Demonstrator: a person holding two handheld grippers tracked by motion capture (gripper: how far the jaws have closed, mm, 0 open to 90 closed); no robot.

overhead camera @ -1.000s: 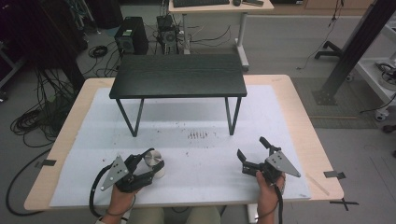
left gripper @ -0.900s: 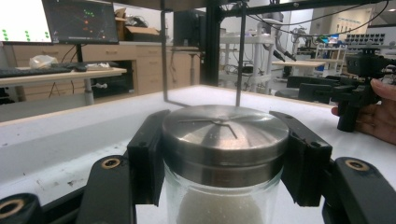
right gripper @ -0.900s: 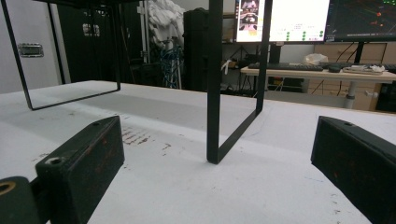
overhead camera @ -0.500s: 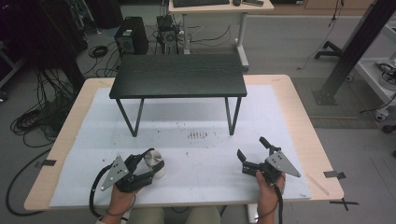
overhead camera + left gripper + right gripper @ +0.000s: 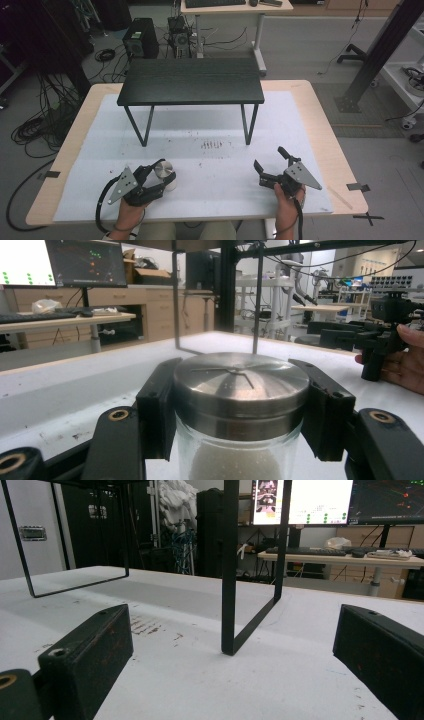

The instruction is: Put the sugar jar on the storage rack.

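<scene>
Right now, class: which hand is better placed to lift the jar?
Left. The left gripper has its fingers clamped on the jar under its metal lid; the right gripper sits apart, open and empty.

Your left claw [image 5: 235,405] view cuts the jar [image 5: 240,405] off below its steel lid [image 5: 240,382]; its base is unseen. The small marks [image 5: 212,145] on the bench [image 5: 320,125] are too small to identify.

A glass jar [image 5: 239,460] of white grains under a silver lid [image 5: 241,385] — black small table [image 5: 191,81], white mat [image 5: 210,125].
</scene>
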